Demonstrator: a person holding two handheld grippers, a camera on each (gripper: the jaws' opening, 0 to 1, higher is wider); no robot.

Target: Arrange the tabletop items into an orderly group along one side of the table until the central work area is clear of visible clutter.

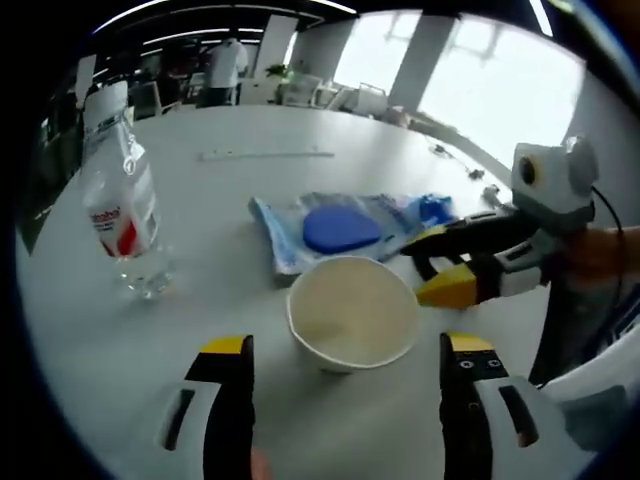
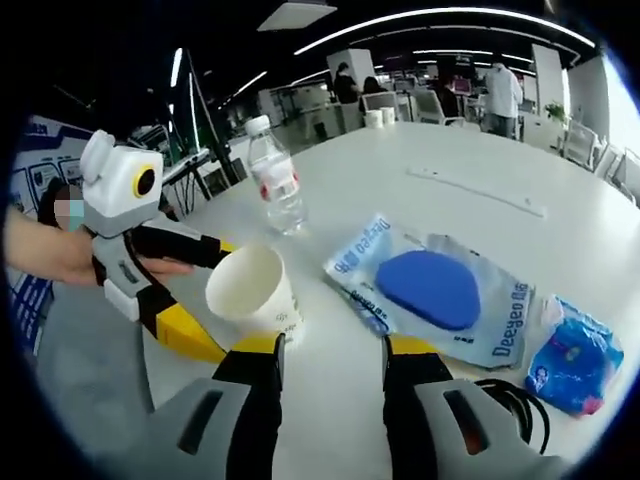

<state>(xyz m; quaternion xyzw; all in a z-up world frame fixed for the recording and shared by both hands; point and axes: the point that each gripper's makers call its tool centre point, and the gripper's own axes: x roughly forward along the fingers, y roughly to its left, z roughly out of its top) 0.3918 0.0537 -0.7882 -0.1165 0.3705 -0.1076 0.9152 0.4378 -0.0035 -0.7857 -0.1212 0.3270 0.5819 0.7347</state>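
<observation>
The paper cup is taken as landmark; it stands upright and looks empty on the white worktop, just ahead of the left gripper, whose jaws are spread wide w/ the cup between and slightly beyond the tips, nothing held. The right gripper is seen w/ jaws set narrower, a gap between them and nothing gripped; the cup sits just beyond its left jaw.

Handling, as judged: the cup is v. light, thin-walled, easily crushed or tipped. It is best taken low on the wall w/ a gentle squeeze, or across the stiffer rolled rim. A small print is seen near its base, not legible.

Just behind the cup lies a flat foil-and-clear pouch w/ a blue oval pad inside; "Deeyeo" can be read along both edges. It is judged soft, slippery, floppy, so an edge pinch or a slide across the worktop would suit better than a lift from the middle. Next to the pouch, on the far side from the cup, lies a small blue crinkly packet, text too small to read; light and soft by the look.

Farther from the cup stands a clear plastic water bottle w/ red-white label, writing not legible. It looks near empty, thus light and tippy; mid-body grip is advised. Well beyond the cup a long thin strip lies flat.
</observation>
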